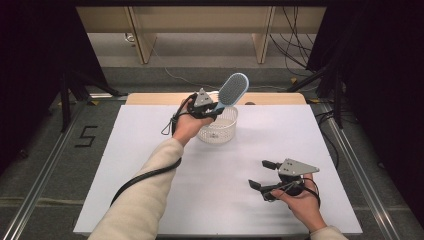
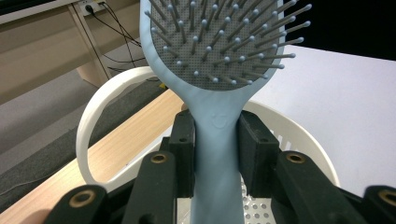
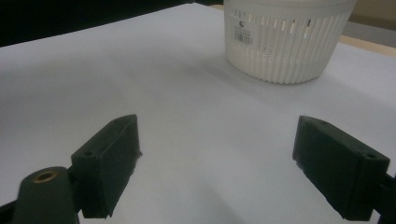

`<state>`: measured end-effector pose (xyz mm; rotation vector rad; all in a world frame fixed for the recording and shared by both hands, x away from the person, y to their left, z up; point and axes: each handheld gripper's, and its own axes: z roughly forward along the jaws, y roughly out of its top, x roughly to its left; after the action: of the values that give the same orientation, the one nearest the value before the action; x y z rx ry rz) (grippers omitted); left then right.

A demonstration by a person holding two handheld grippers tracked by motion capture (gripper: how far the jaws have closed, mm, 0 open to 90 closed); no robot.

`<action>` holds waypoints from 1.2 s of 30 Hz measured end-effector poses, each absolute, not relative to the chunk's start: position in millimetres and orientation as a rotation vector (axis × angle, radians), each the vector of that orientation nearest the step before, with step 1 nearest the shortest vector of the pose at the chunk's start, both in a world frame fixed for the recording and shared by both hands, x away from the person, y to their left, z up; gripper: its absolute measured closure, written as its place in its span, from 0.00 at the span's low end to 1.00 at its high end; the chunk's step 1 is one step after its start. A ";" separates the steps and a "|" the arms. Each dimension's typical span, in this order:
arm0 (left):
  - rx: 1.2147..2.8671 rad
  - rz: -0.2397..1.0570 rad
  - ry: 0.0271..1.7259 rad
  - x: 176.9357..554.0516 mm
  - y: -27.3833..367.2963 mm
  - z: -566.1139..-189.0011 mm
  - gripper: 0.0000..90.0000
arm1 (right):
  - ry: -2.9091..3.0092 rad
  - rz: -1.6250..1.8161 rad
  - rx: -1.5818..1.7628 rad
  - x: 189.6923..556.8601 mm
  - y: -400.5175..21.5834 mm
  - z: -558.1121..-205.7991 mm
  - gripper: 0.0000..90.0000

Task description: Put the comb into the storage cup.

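Holding a pale blue plastic paddle hairbrush (image 1: 231, 92) by its handle, the left tongs (image 1: 214, 107) are clamped on the narrow neck just below the bristle pad, and the brush stands tilted above the white slotted plastic basket (image 1: 218, 131) at the far middle of the white-covered bench (image 1: 150, 165). In the left gripper view the handle runs down between the two pads (image 2: 254, 154) toward the perforated basket floor. The right tongs (image 1: 260, 175) rest near the front right of the bench, jaws well apart and holding nothing.

The step in hand looks like setting the brush into the basket. To do it well, I would keep the handle end centred over the opening, lower until it meets the floor or the wall takes the head's weight, and only then let go, since the head is heavy and could tip the light basket.

A small smiling-face mark is moulded into the brush neck (image 2: 218, 120). The basket wall carries a barcode sticker (image 3: 243, 32), its print too small to read. A "5" (image 1: 86, 136) is marked on the floor to the left.
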<state>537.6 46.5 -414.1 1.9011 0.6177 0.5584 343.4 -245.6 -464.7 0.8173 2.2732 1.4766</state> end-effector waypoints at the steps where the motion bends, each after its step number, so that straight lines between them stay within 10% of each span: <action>1: 1.901 0.558 0.618 537.6 46.5 -414.1 0.77 | 2.274 1.475 0.816 343.4 -245.6 -464.8 0.18; 17: 1.924 0.536 0.630 539.0 42.7 -417.5 0.76 | 2.271 1.480 0.815 343.5 -245.6 -464.9 0.18; 36: 1.940 0.550 0.708 532.9 48.2 -412.2 0.40 | 2.278 1.474 0.816 343.7 -245.4 -465.2 0.18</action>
<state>532.9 48.2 -412.2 1.9403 0.7080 0.5500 343.7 -245.4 -465.2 0.8159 2.2782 1.4739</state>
